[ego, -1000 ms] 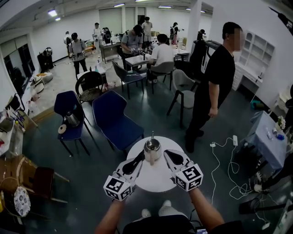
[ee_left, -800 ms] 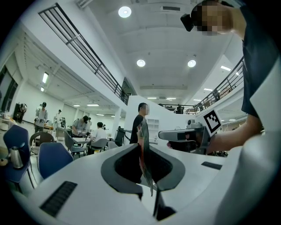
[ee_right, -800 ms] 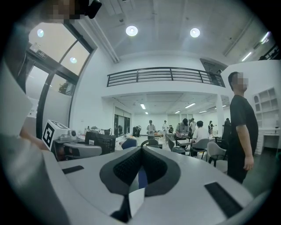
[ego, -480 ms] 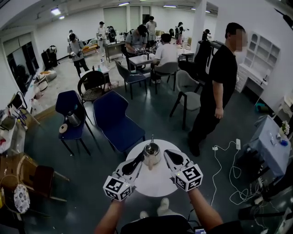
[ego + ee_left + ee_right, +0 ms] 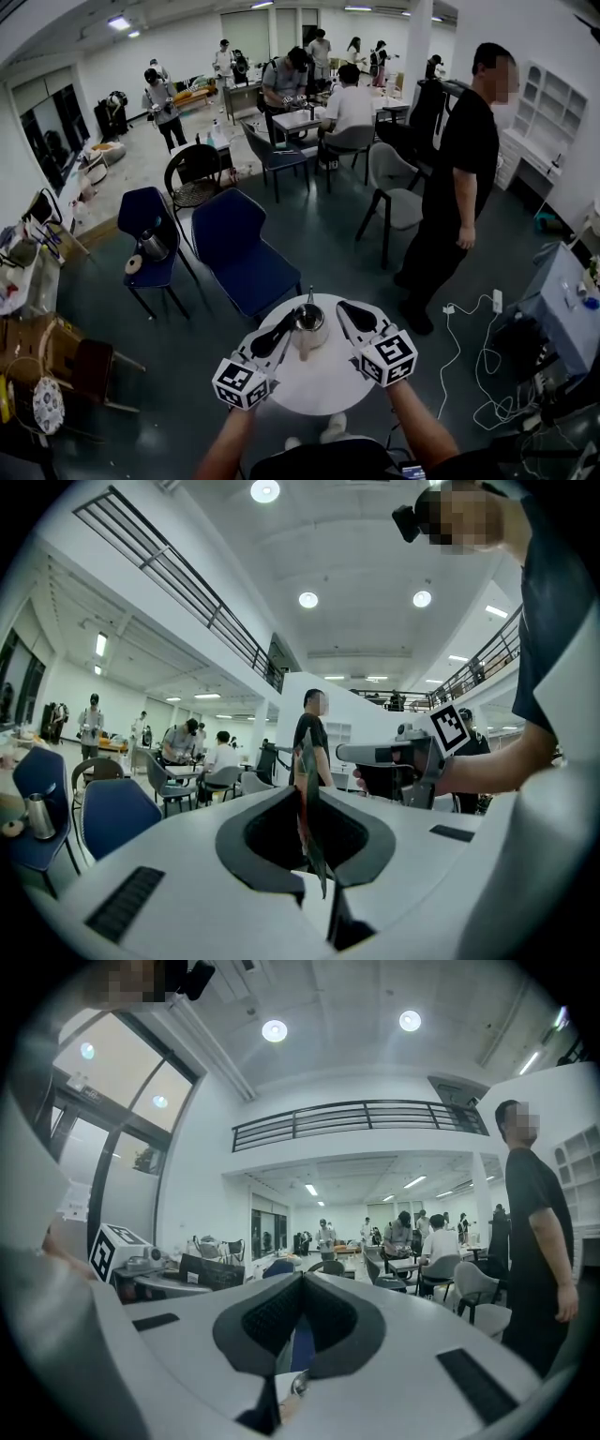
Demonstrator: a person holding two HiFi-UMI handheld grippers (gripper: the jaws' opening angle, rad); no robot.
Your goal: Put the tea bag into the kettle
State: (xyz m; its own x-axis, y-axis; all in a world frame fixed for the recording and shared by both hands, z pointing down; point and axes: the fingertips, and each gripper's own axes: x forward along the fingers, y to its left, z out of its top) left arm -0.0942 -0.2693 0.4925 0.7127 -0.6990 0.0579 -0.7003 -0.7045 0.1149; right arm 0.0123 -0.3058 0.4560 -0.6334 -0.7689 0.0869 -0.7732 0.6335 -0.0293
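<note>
One small round white table (image 5: 323,377) is carrying one silver metal kettle (image 5: 310,322) near its far edge. Two grippers are flanking the kettle: the left gripper (image 5: 287,326) is pinching one flat tea bag (image 5: 307,803), and the right gripper (image 5: 344,308) is sitting closed and empty.

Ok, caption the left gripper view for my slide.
Left gripper pinches the tea bag edge-on between its jaws, busy room behind.

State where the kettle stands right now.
In the head view the kettle stands near the far edge of the round white table, between the left gripper, shut on the tea bag, and the right gripper.
</note>
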